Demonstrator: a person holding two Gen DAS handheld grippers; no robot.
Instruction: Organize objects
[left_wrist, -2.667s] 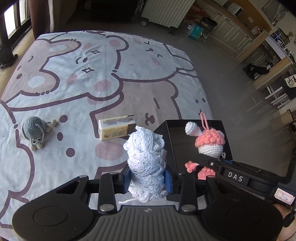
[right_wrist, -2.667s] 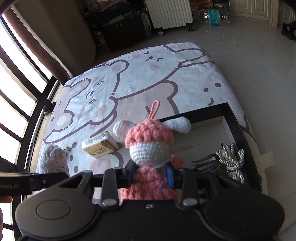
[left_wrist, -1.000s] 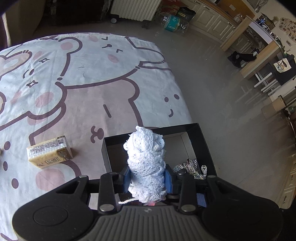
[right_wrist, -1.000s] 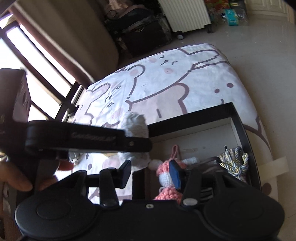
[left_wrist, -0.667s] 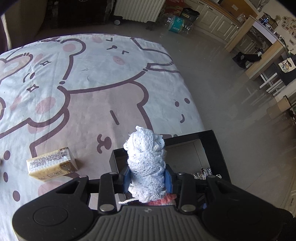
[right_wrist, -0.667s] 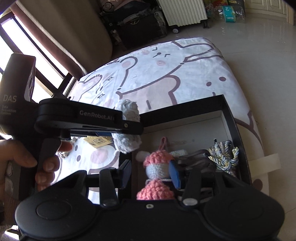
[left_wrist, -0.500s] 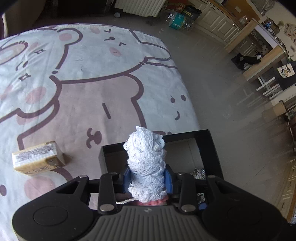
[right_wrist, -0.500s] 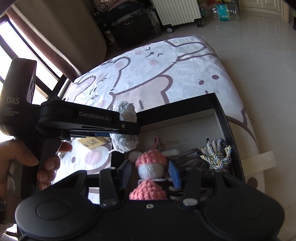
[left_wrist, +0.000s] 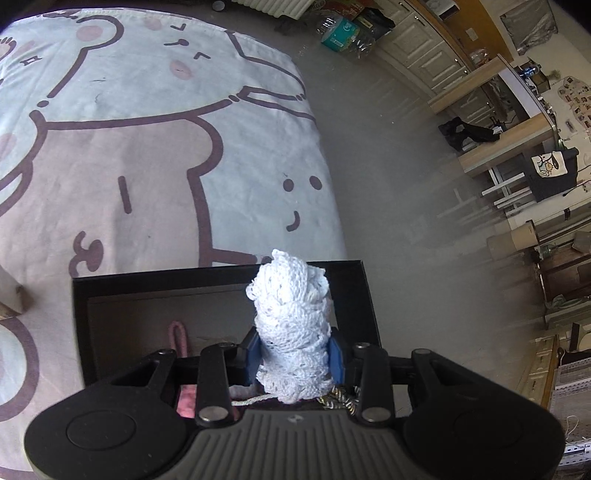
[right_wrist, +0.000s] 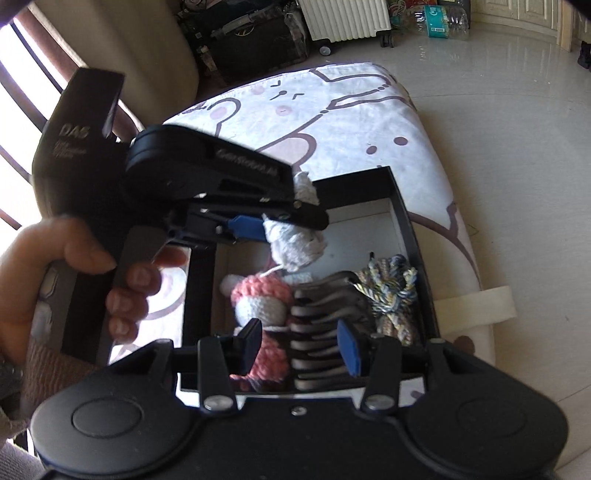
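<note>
- Two grippers in play, so left wrist view first: the left gripper is clenched on the white lace bundle, which sticks up between the blue pads. It's hanging over the black box, toward the right end of it. My read is this is the drop-off step for the lace.
- Same view: a pink loop shows low inside the box on the left, and a bit of braided cord peeks out under the lace. Next move, I'd guess, is to come down a little and let go.
- Right wrist view: the right gripper is released, nothing between its pads, hovering over the near part of the box. Inside lie the pink doll, a row of black clips and the cord, so the floor is already crowded.
- Same view: the lace hangs above the bare back-left floor, just over the doll. That's the open spot, I think. The far wall is close behind it, and a hand with the left tool fills the left side, so the right gripper has more room backing off toward the camera.
</note>
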